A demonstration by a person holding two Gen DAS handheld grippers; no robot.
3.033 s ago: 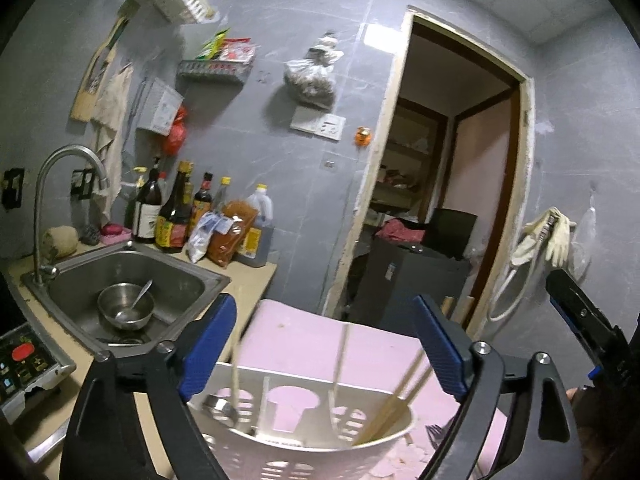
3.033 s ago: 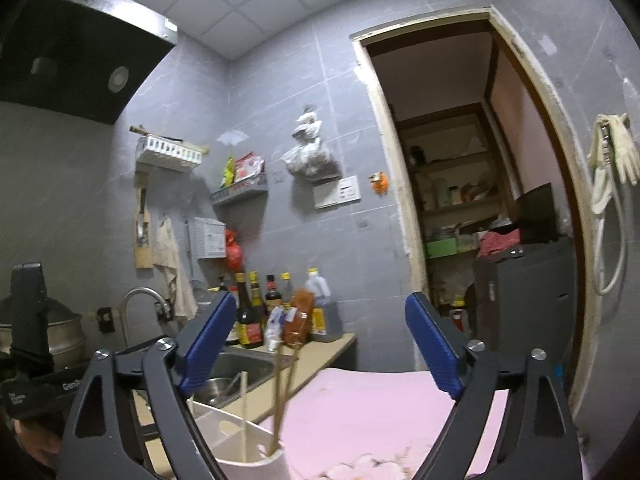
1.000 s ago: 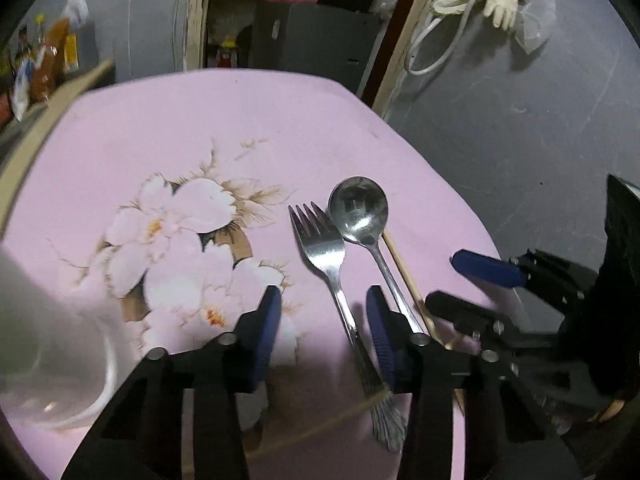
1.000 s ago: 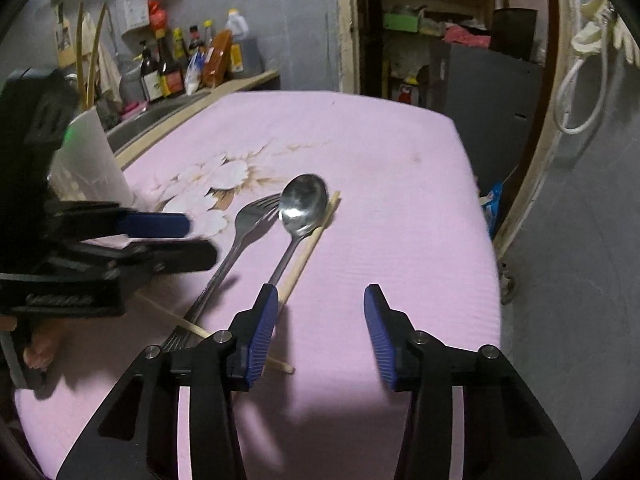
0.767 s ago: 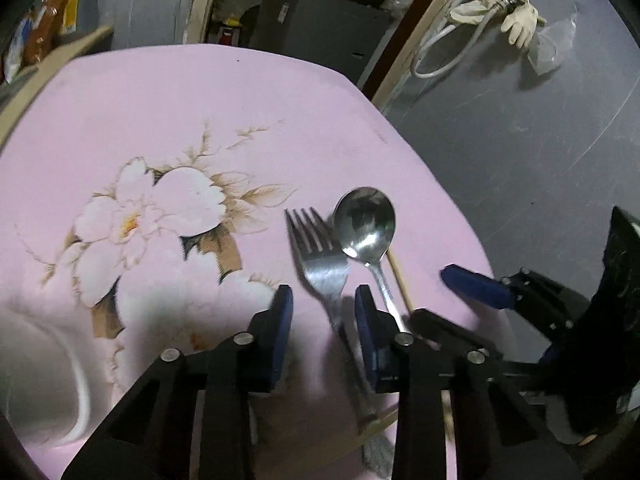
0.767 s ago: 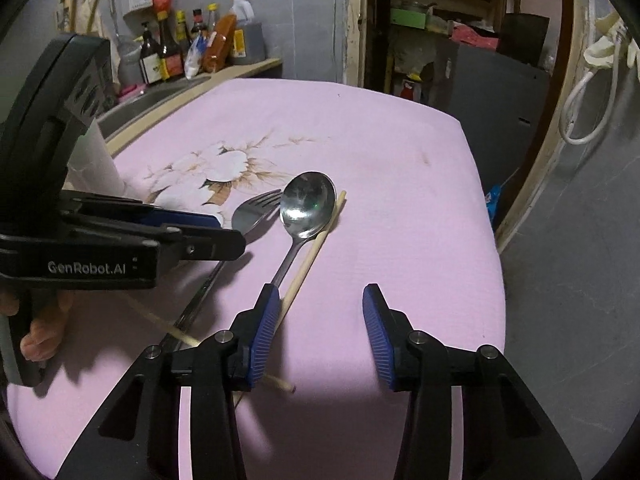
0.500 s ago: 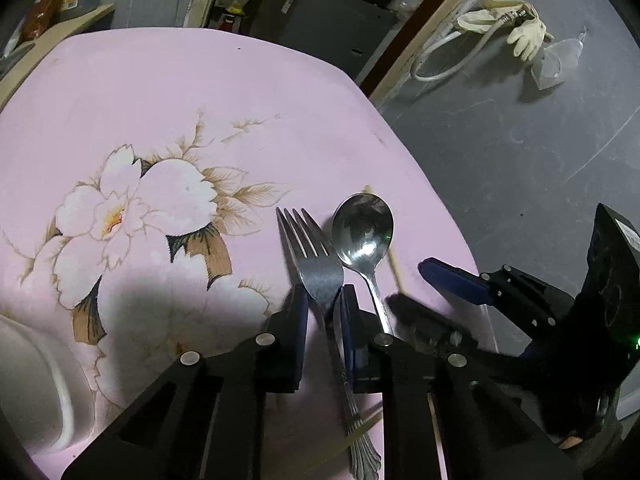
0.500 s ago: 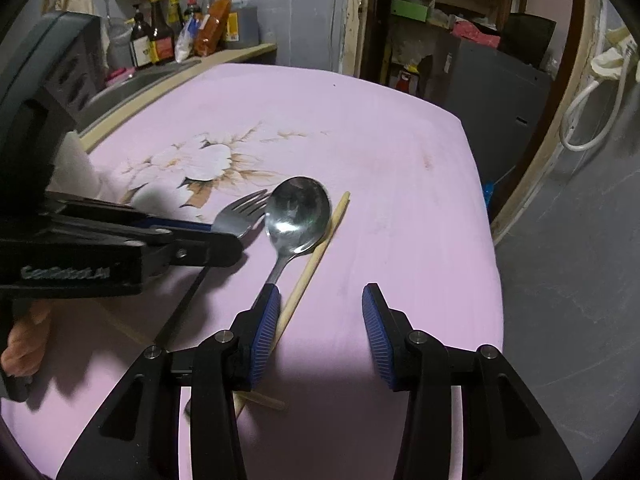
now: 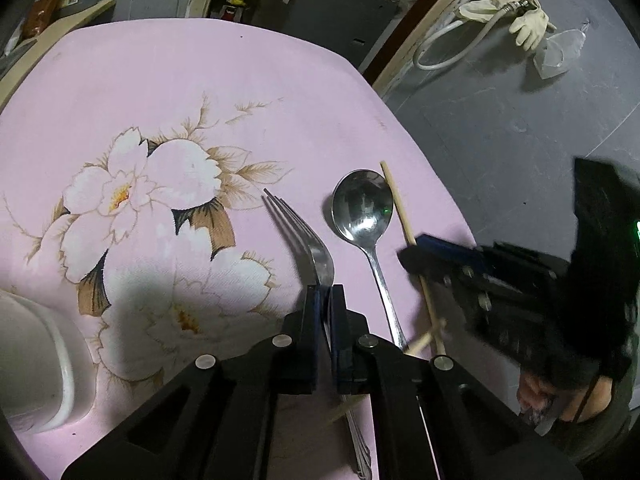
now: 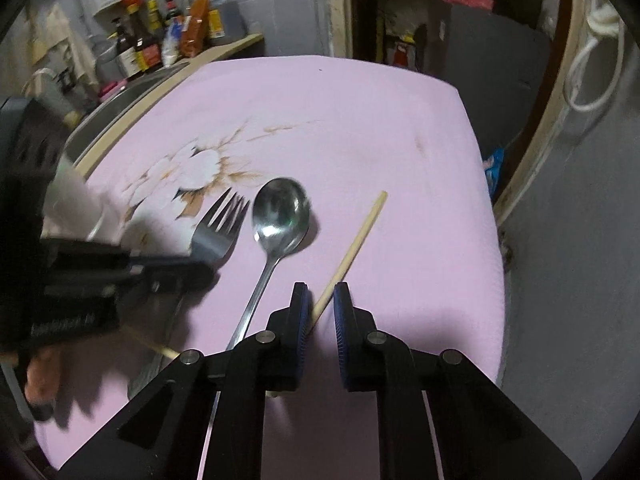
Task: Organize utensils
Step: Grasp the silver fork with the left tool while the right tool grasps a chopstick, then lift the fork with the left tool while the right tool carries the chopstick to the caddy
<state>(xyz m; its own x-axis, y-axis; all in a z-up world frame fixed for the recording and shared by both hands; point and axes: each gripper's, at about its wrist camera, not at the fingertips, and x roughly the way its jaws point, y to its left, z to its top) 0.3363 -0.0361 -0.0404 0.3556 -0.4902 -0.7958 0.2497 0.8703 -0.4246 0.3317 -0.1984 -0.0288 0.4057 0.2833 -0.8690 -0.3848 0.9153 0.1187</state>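
Note:
On the pink flowered cloth (image 9: 200,80) lie a steel fork (image 9: 304,236), a steel spoon (image 9: 362,208) and a wooden chopstick (image 9: 400,212) side by side. My left gripper (image 9: 325,296) is shut on the fork's neck, and the fork is tipped onto its edge. In the right wrist view the fork (image 10: 218,232) and spoon (image 10: 280,208) lie to the left. My right gripper (image 10: 321,300) has its jaws closing on the chopstick (image 10: 356,240), which runs slantwise between the pads and touches both. A second chopstick (image 9: 424,340) lies crosswise under the handles.
A white utensil basket (image 9: 40,360) stands at the cloth's near left. Sauce bottles (image 10: 160,40) line the counter by the sink at the back left. The cloth's right edge drops to a grey floor (image 9: 500,120), with a doorway beyond.
Both grippers came down from the basket to the cloth. The left jaws narrowed and shut on the fork, tipping it up. The right jaws narrowed around the chopstick, whose tip swung away from the spoon.

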